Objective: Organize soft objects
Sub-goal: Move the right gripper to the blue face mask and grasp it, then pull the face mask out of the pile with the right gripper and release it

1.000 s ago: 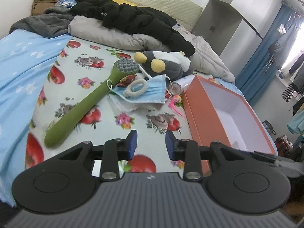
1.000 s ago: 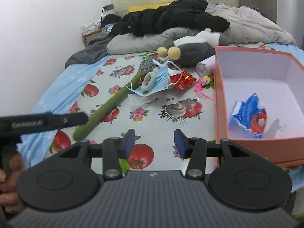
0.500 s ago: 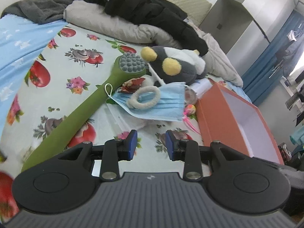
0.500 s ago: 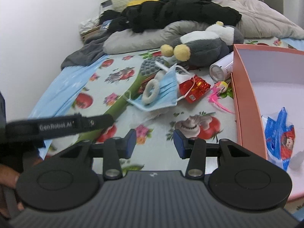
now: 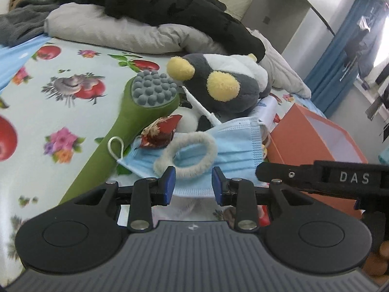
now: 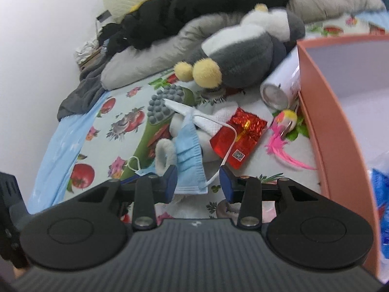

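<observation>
A light blue face mask (image 5: 226,146) lies on the flowered sheet with a fluffy white hair ring (image 5: 187,153) on top of it. My left gripper (image 5: 193,185) hovers open right at the mask's near edge, its pads not pressing on anything. In the right wrist view the mask (image 6: 189,150) droops between the fingertips of my right gripper (image 6: 198,180). Its jaws are closing, with a gap still left to the right pad. A grey and white plush penguin (image 5: 226,85) lies just behind. The orange box (image 6: 328,121) stands to the right.
A green massager (image 5: 136,121) lies along the mask's left side. A red foil packet (image 6: 240,133), a metal can (image 6: 279,92) and a pink feather toy (image 6: 284,131) sit by the box wall. A blue packet (image 6: 381,194) is inside the box. A grey pillow (image 5: 116,31) and black jacket (image 5: 170,4) lie behind.
Both grippers have moved forward and down onto the mask pile, which now fills the views. The right gripper's jaws have narrowed and it has rolled.
</observation>
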Motion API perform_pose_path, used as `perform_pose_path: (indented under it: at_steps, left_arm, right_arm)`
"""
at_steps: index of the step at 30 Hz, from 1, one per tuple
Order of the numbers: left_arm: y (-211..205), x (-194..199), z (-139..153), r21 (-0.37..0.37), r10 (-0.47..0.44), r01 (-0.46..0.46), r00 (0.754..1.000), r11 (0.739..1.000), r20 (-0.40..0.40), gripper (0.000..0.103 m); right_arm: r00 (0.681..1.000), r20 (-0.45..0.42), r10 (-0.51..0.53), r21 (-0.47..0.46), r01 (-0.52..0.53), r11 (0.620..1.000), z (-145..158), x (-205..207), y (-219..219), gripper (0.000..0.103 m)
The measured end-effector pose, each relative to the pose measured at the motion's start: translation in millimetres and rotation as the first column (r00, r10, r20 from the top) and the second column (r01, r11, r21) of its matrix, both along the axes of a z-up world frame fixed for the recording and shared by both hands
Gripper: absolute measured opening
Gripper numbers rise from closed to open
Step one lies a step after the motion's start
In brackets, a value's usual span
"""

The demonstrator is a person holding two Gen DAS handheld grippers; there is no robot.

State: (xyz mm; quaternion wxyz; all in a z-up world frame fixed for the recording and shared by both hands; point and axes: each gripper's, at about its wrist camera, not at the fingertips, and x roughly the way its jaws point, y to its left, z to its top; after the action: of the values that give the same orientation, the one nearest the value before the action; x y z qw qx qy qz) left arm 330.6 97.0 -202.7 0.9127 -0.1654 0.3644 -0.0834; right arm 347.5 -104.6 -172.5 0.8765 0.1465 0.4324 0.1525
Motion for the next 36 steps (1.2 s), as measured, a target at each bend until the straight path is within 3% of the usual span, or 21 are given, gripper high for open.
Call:
perform_pose_path:
  at_steps: [5, 9, 10, 11, 12, 15, 28, 36]
  left_arm:
    - [-6, 18, -14, 0.014, -0.049, 0.049, 0.999, 0.999, 0.004, 0.038]
    - [-10, 28, -18, 0.019, -0.059, 0.059, 0.998, 0.998, 0.013, 0.037]
    - [-10, 31, -19, 0.012, -0.06, 0.06, 0.998, 0.998, 0.01, 0.035]
    - [-10, 32, -20, 0.006, -0.063, 0.063, 0.998, 0.998, 0.008, 0.026]
    - [-10, 32, -20, 0.001, -0.065, 0.065, 0.998, 0.998, 0.007, 0.014]
    - [-11, 28, -17, 0.005, -0.046, 0.046, 0.999, 0.999, 0.011, 0.009]
    - [3, -42, 24, -0.086, 0.095, -0.092, 0.995, 0.992, 0.033, 0.007]
    - [3, -107, 41, -0.125, 0.112, -0.109, 0.994, 0.986, 0.019, 0.007]
  right_arm:
    - [0.998, -0.067, 0.0, 0.071, 0.004, 0.997, -14, 16, -1, 0.03]
    - [0.989, -0.15, 0.004, 0.172, 0.022, 0.985, -27, 26, -6, 0.01]
    - [0.986, -0.164, 0.004, 0.2, 0.029, 0.979, -29, 27, -7, 0.008]
    - [0.985, -0.17, 0.003, 0.217, 0.034, 0.976, -29, 27, -8, 0.006]
    - [0.986, -0.166, 0.006, 0.226, 0.032, 0.974, -28, 26, -8, 0.006]
    - [0.989, -0.146, 0.019, 0.235, 0.016, 0.972, -22, 22, -8, 0.006]
    - [0.996, -0.081, 0.047, 0.223, -0.028, 0.974, 10, -25, -17, 0.006]
    - [0.997, -0.064, 0.04, 0.199, -0.026, 0.98, 27, -74, -25, 0.006]
